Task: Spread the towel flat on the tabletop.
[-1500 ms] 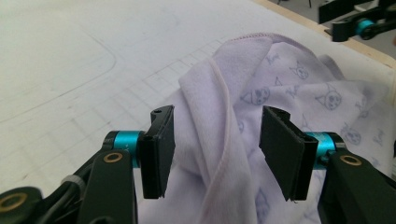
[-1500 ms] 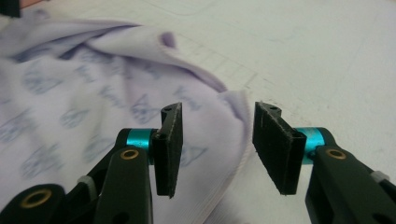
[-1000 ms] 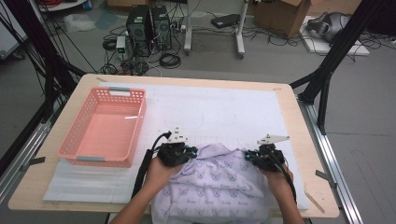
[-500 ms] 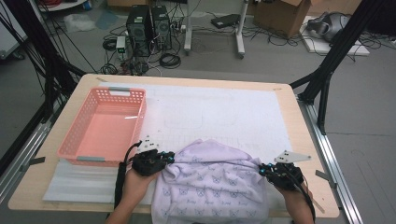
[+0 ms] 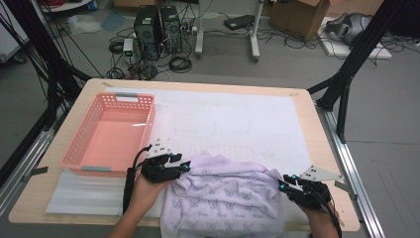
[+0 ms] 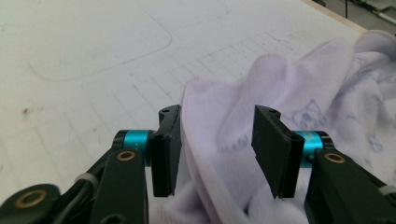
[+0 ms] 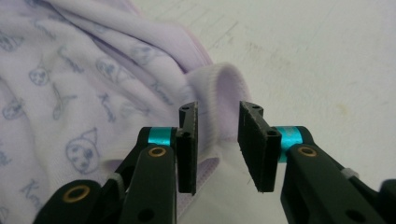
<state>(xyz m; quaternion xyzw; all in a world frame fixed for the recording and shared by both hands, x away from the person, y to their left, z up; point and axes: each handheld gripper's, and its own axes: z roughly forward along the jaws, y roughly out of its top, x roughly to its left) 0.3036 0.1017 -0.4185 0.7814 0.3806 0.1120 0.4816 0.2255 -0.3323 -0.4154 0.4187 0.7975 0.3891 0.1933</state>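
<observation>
Lilac cloth (image 5: 225,198) with small printed figures lies bunched at the lower middle of the high view, on the near edge of the table (image 5: 307,106), part of it running out of the bottom of the frame. The left gripper (image 5: 184,167) sits at its upper left corner and the right gripper (image 5: 281,184) at its right edge, well apart from each other.

In the left gripper view the jaws stand wide, with a raised fold of cloth (image 6: 219,126) between them and touching the left jaw; they have not closed on it. In the right gripper view the jaws are narrower yet still parted, with a ribbed loop of hem (image 7: 219,93) standing up in the gap.

My reading: the work is spreading or folding the cloth, and it is early. Both grippers are placed at the edges, but neither has a firm pinch, and the cloth is still rumpled. The pink basket (image 5: 111,134) at left centre is bare.

A white mat (image 5: 237,119) with faint grid and outline marks covers most of the wooden tabletop. Beyond it, in the upper frame, is a grey floor with computer towers (image 5: 158,27), loose cables, cardboard boxes and black frame legs.
</observation>
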